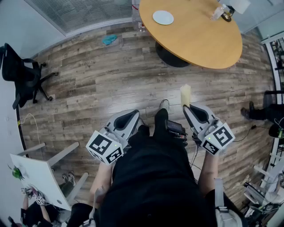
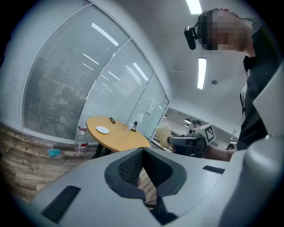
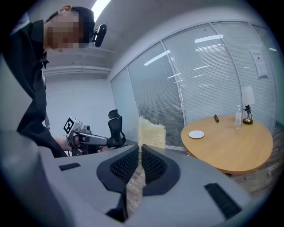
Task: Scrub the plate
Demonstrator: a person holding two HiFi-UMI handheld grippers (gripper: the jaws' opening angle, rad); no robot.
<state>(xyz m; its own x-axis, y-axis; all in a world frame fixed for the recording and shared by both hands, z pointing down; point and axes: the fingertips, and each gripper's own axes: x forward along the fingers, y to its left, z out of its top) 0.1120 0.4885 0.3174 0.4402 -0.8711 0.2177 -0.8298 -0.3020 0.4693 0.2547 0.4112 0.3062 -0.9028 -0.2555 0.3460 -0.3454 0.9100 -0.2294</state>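
Right gripper (image 1: 188, 107) on pale sponge (image 1: 185, 94); plate (image 1: 163, 17) on round table (image 1: 195, 42), well apart.

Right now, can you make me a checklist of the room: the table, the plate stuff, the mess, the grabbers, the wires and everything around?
Surface: round wooden table, ahead of both grippers.
Job's things: white plate on the table; sponge, pale yellow, off the table.
Clutter: blue cloth on the floor; clear bottle on the table.
Grippers: right gripper shut on the sponge; left gripper shut, empty.
Cables: white cable on the floor, left side.
Surroundings: wood floor, black office chair, window blinds.
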